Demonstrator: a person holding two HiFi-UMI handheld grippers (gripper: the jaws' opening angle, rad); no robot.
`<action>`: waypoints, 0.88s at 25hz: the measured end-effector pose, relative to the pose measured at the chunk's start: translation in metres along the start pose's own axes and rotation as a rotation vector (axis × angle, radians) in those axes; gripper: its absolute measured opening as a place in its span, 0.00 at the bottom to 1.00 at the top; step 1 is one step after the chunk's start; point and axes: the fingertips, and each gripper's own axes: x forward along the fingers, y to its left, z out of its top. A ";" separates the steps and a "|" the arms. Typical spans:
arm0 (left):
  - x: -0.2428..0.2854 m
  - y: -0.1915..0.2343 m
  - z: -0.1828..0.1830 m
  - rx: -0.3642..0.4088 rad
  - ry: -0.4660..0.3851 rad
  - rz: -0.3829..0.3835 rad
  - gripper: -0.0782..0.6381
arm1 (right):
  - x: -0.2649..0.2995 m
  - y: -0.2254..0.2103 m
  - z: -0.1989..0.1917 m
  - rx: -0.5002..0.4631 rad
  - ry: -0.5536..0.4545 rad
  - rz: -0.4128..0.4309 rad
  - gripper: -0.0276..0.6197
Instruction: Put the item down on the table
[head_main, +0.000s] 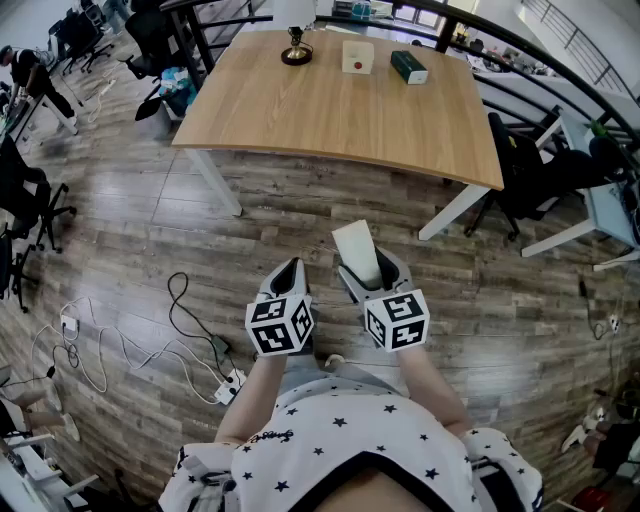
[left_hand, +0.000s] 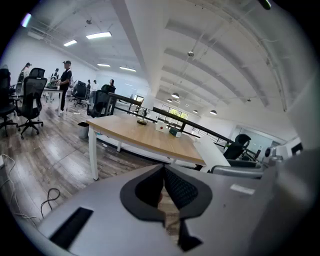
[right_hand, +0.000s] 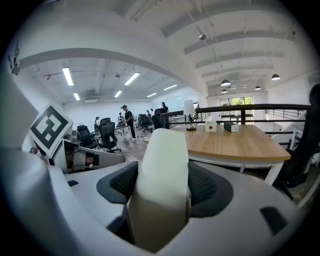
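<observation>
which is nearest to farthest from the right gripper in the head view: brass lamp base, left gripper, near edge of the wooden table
Measured from the right gripper, shut on the white item:
1. left gripper, close beside it on its left.
2. Near edge of the wooden table, ahead across the floor.
3. brass lamp base, at the table's far side, towards the left.

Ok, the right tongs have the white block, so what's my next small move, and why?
Probably walk forward, carrying the right tongs toward the table. They're clamped on the white block over the floor, with the table some way ahead. Its near half looks bare; the lamp, white box and green box stand near the far edge.
</observation>
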 end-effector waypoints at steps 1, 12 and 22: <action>-0.011 -0.006 -0.007 0.006 0.004 0.001 0.13 | -0.013 0.004 -0.002 -0.009 -0.007 -0.003 0.51; -0.065 -0.044 -0.040 0.037 0.005 -0.028 0.13 | -0.079 0.034 -0.018 -0.039 -0.046 -0.011 0.51; -0.052 -0.061 -0.033 0.025 -0.023 -0.025 0.13 | -0.083 0.013 -0.008 -0.024 -0.069 -0.001 0.51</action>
